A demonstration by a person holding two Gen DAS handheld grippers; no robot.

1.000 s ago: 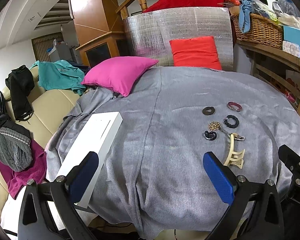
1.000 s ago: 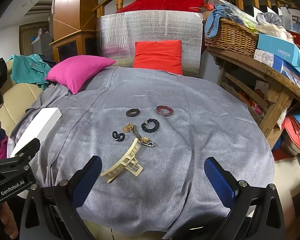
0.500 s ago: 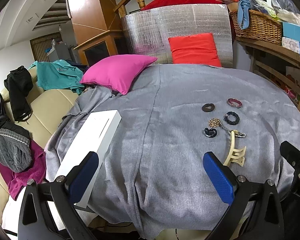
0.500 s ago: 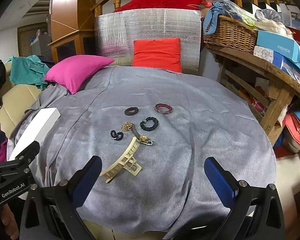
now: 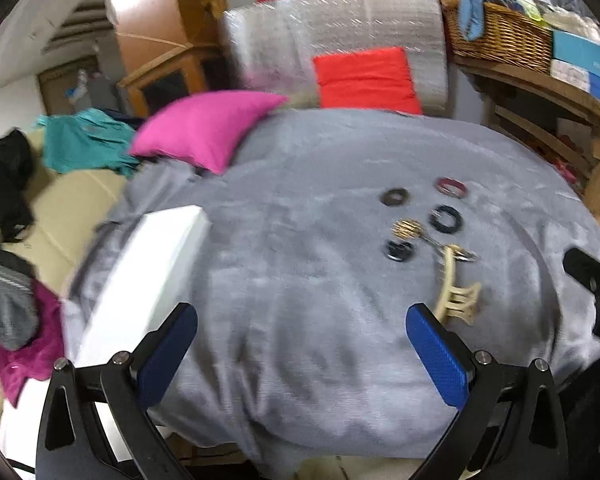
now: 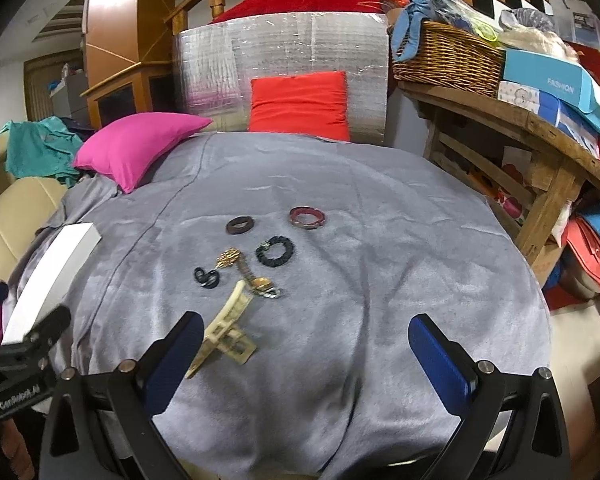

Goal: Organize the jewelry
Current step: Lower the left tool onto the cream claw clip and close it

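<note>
My right gripper (image 6: 302, 344) hangs wide and empty over the near edge of the grey cloth (image 6: 400, 280); the cream hair claw (image 6: 228, 326) lies just beside its left finger, long axis running away and rightward. My left gripper (image 5: 300, 340), also wide, sits farther from it. Beyond lie the bracelets and rings.

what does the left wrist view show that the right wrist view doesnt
Only the left wrist view shows the full white box and the grey and black clothes heaped beyond it. Only the right wrist view shows the stacked fabrics under the wooden shelf. Both show the cream hair claw, the jewelry cluster, the grey cloth, the pink pillow, and open tools.
</note>
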